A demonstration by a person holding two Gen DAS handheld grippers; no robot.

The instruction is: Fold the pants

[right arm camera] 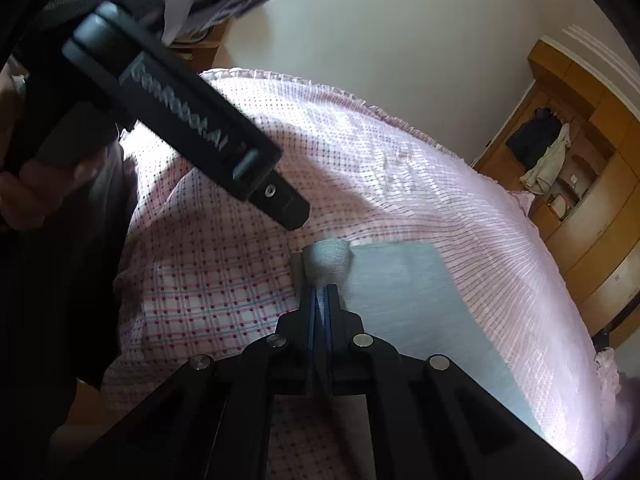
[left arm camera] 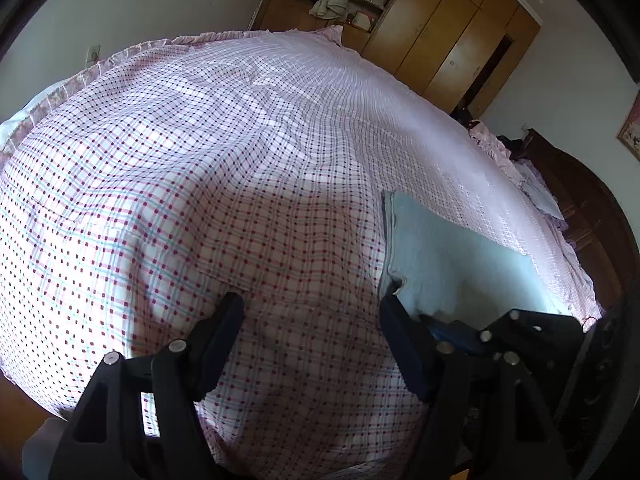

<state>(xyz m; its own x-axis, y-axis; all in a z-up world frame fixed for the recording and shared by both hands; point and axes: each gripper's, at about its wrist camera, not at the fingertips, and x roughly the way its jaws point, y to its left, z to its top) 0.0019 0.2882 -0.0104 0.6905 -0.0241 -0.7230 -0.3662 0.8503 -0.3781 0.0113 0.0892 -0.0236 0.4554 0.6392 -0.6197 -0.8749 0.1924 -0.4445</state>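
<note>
The pants point(right arm camera: 400, 304), a pale blue-grey garment, lie flat on the bed point(right arm camera: 400, 184) over a pink checked bedspread point(left arm camera: 200, 184). In the right wrist view they spread from the centre toward 4 o'clock, with one corner bunched into a small raised fold at the centre.

The right gripper point(right arm camera: 320, 294) comes up from 6 o'clock, its fingers point(right arm camera: 310, 312) clenched tight on that bunched corner, the cloth puffing out just past the tips.

In the left wrist view the pants lie from the centre toward 4 o'clock, with the near left corner just beside the right-hand finger. The left gripper point(left arm camera: 310, 306) points down at the bedspread with its fingers point(left arm camera: 224, 320) released and spread wide; only checked cloth shows between them, and whether the right-hand finger touches the pants I cannot tell.

In the right wrist view the left gripper's black body crosses from 10 o'clock toward the centre, gripped by a hand point(right arm camera: 44, 188) at 9 o'clock. A wooden wardrobe point(left arm camera: 444, 36) stands at 1 o'clock in the left wrist view, with a garment hanging in its open section.
</note>
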